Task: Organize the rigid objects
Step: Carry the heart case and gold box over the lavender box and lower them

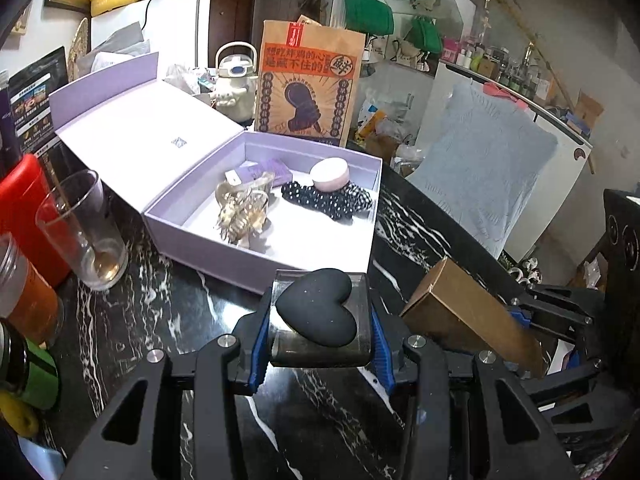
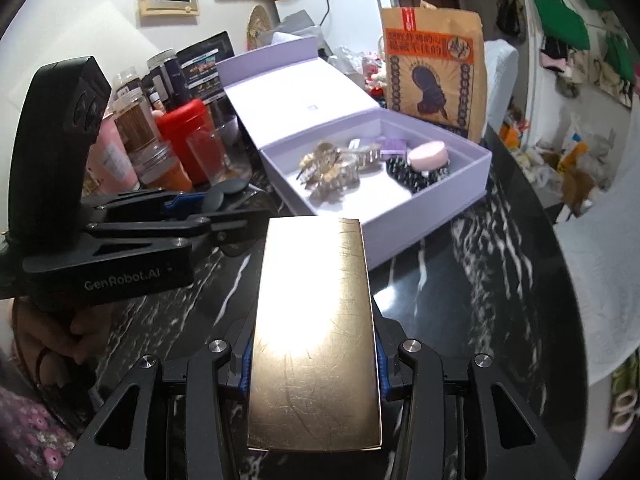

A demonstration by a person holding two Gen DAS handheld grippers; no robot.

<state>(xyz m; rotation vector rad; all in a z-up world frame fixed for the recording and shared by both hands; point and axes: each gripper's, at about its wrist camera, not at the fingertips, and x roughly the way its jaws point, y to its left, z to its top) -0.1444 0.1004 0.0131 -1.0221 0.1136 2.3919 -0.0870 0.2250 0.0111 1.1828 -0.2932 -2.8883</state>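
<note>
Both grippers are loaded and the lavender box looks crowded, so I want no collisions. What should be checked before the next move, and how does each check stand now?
1. Left gripper clamps the heart-topped case: ok.
2. Right gripper clamps the gold box: ok.
3. Lavender box lid open: ok.
4. Free floor in front of the hair claws and beaded scrunchie: ok.
5. Room for both items: cannot tell.
6. Drinking glass clear of the box: ok.
</note>
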